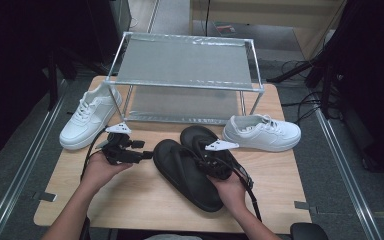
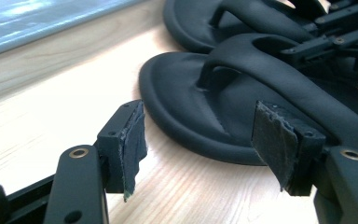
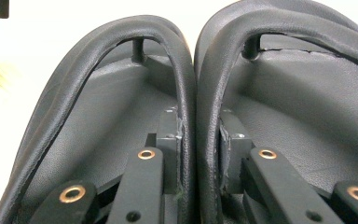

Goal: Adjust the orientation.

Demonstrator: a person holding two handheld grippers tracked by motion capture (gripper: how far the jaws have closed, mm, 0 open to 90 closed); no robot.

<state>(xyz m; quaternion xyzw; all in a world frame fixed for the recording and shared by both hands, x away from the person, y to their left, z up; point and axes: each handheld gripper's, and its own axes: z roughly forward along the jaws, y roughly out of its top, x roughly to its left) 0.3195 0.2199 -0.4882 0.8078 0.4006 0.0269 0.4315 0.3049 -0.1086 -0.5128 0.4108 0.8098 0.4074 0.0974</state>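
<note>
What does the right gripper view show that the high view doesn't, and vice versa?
Right gripper view alone: the right tool's pads pinching the two inner straps of the black flip-flops together. High view alone: the white sneakers, the metal rack, the wooden table, and the left tool open beside the pair. Both: the flip-flops and the right tool.

Light wood-grain worktop (image 1: 145,200), rounded corners, evenly lit from above. At its far edge stands a metal-framed rack (image 1: 185,85) with 2 grey shelves. Grey floor (image 1: 25,150) all round; pale metal rails (image 1: 342,165) run along both sides of the worktop. Dark equipment and black cables (image 1: 305,105) at the right. Wooden panelling (image 1: 280,15) across the back. Left side in deep shadow.
</note>
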